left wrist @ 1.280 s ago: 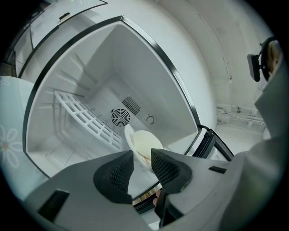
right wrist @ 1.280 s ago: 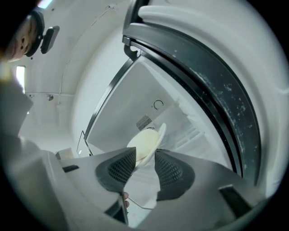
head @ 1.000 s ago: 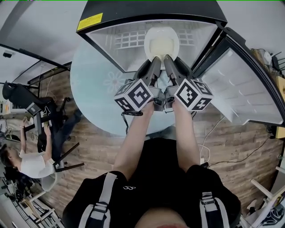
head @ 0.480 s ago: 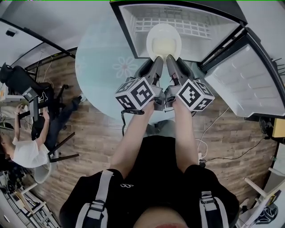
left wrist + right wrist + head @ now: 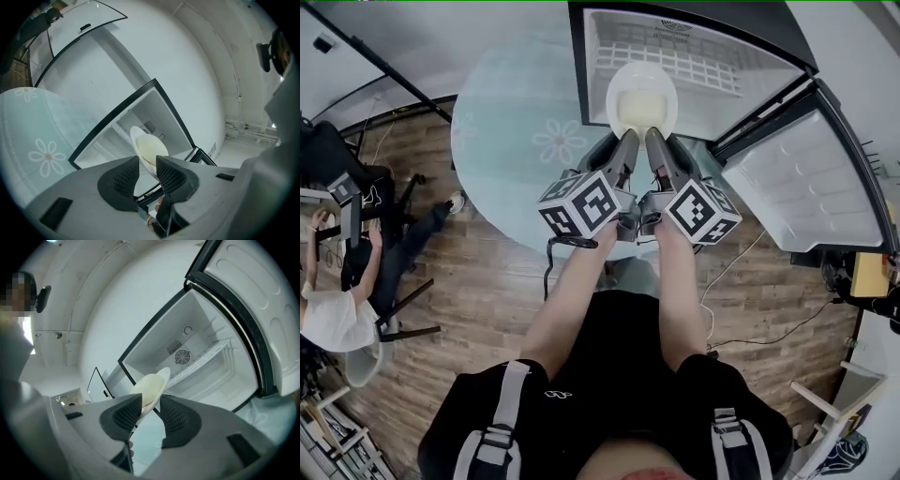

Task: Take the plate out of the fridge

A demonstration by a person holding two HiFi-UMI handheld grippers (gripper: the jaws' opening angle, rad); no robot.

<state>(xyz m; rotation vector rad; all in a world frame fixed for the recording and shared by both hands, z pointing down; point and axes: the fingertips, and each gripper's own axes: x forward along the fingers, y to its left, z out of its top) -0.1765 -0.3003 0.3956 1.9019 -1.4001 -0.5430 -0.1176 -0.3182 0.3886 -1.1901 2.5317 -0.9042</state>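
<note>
Head view, near to far. Two bare forearms (image 5: 572, 291) are extended side by side above a wood-plank floor (image 5: 478, 281). The left tongs (image 5: 629, 141) and the right tongs (image 5: 655, 138) are held close together, their tips converging on the near rim of a pale plate (image 5: 642, 92). In each gripper view that rim is seen clamped between the two ribbed pads, the jaws partly closed upon it, so the plate is carried by both tongs at once. The plate is held at the open front of the fridge (image 5: 598, 66), seen against its wire shelf (image 5: 703, 58); whether it is wholly outside the cabinet cannot be told. A round, flower-patterned glass counter (image 5: 511, 122) lies beneath and to the left, and the door (image 5: 802, 187) is swung open at the right
</note>
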